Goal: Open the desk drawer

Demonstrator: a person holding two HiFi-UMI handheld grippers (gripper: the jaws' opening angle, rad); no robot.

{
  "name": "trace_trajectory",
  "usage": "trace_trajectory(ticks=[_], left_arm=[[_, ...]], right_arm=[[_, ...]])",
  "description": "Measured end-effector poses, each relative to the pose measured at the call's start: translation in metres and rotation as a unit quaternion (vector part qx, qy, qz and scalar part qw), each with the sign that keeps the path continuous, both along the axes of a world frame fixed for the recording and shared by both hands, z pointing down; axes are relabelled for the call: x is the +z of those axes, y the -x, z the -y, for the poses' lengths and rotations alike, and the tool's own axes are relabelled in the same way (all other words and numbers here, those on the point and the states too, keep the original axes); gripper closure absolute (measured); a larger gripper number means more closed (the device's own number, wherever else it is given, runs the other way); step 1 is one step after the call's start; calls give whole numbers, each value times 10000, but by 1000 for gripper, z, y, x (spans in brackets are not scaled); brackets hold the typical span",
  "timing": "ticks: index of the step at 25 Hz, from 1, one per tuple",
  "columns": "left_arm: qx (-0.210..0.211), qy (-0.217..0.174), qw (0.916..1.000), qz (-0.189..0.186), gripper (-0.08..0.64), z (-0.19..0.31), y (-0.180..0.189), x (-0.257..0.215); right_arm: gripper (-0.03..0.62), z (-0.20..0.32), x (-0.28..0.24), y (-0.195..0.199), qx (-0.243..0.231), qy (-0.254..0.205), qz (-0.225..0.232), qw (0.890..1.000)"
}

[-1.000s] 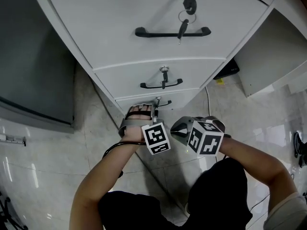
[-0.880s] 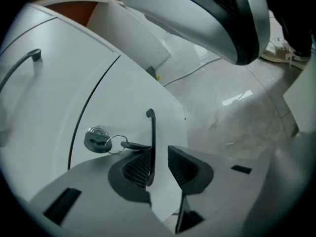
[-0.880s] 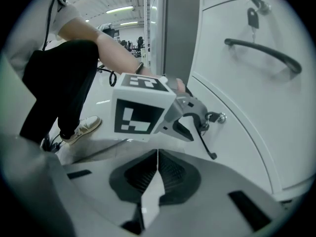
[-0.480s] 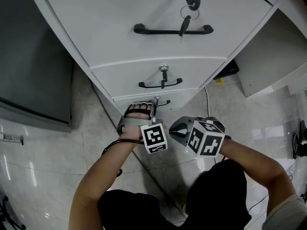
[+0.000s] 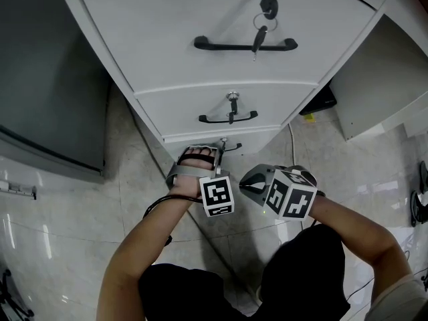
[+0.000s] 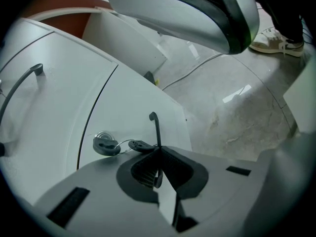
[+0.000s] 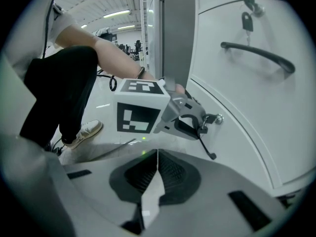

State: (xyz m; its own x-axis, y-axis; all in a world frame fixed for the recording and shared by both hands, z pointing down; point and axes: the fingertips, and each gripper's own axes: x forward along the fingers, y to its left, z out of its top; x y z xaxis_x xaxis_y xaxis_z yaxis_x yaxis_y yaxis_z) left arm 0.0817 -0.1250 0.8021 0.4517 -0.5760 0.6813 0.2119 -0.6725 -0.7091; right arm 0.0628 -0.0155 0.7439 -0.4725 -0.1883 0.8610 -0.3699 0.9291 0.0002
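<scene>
The left gripper [image 6: 158, 168] has just been closing and now pinches the black handle [image 6: 157, 132] of the bottom drawer [image 5: 257, 138], lowest of 3 and not yet out. The right gripper [image 7: 157, 168] hangs beside it, jaws together and empty. A pull looks next.

**A:** Entry one, foreground?
**B:** Left gripper [image 6: 159, 152]. Grey body, dark ribbed pads. Its jaws have just been closing and now pinch the thin black drawer handle [image 6: 157, 132]. The handle's bent end stands free above the pads.

**A:** Entry two, beside it?
**B:** A round lock [image 6: 102, 143] set in the white drawer front [image 6: 133, 98]. A dark key [image 6: 141, 145] on a ring lies between the lock and the pads.

**A:** Remaining items?
**B:** A second handle [image 6: 19, 87] on the neighbouring front at far left. Pale veined floor [image 6: 237, 107] at right, with a thin cable [image 6: 197, 67] on it. One light shoe [image 6: 274, 37] at upper right. A white shell [image 6: 187, 9] with a dark rim along the top.
</scene>
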Motion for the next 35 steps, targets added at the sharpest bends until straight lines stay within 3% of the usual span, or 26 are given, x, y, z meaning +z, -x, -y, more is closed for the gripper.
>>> trace_trajectory(ticks=[12,27,35], left_arm=[[203,155,9997,-44,545,-36,10,-4],[203,390,9990,-17,545,-71,20,-6],[223,464,9987,3,545,-82,24,-8]], right_arm=[[575,-22,-10,4,-148,300,227,9992],[575,-62,-23,26,-950,691,638,9910],[575,-68,-24,33,-1238,662,578,9884]])
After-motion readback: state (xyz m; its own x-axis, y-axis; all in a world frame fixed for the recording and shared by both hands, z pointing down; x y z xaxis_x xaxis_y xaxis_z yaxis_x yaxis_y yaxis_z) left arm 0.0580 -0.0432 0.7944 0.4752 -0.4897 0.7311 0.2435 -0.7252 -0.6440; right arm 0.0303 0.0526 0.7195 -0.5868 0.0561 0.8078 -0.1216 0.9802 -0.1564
